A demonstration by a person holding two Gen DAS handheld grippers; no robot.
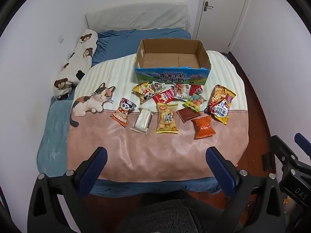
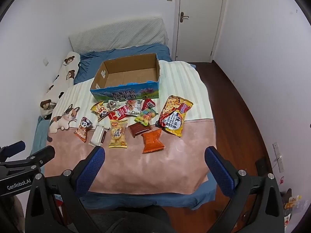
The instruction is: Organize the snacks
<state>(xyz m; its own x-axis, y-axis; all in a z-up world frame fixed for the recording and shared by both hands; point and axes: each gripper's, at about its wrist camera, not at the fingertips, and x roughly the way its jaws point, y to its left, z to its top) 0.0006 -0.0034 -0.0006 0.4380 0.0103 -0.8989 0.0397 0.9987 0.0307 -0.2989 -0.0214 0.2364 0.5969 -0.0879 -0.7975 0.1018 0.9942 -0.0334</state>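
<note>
Bed with a pink blanket [image 2: 147,170] carries everything; both grippers hover over its near edge, right gripper [image 2: 155,167] and left gripper [image 1: 155,167] spread wide and empty. Straight ahead lie the snacks [image 2: 134,124], the orange packet [image 2: 152,140] nearest the right gripper, the empty box [image 2: 126,95] beyond.

- The bed [image 1: 120,44] wears a blue sheet and carries a pink-and-cream blanket [image 1: 155,155] printed with a cat.
- A bear-print pillow [image 1: 77,62] lies along the wall side; a grey pillow [image 1: 136,16] leans at the head.
- An open cardboard box [image 1: 171,76] stands on the blanket's striped part.
- Just before it lie loose snack packets: a noodle packet [image 1: 220,103], an orange packet [image 1: 203,126], a brown one [image 1: 188,114], a yellow biscuit bag [image 1: 166,118], a white wrapped cake [image 1: 142,120], a panda packet [image 1: 122,111].
- Smaller ones crowd near the box, perhaps overlapping.
</note>
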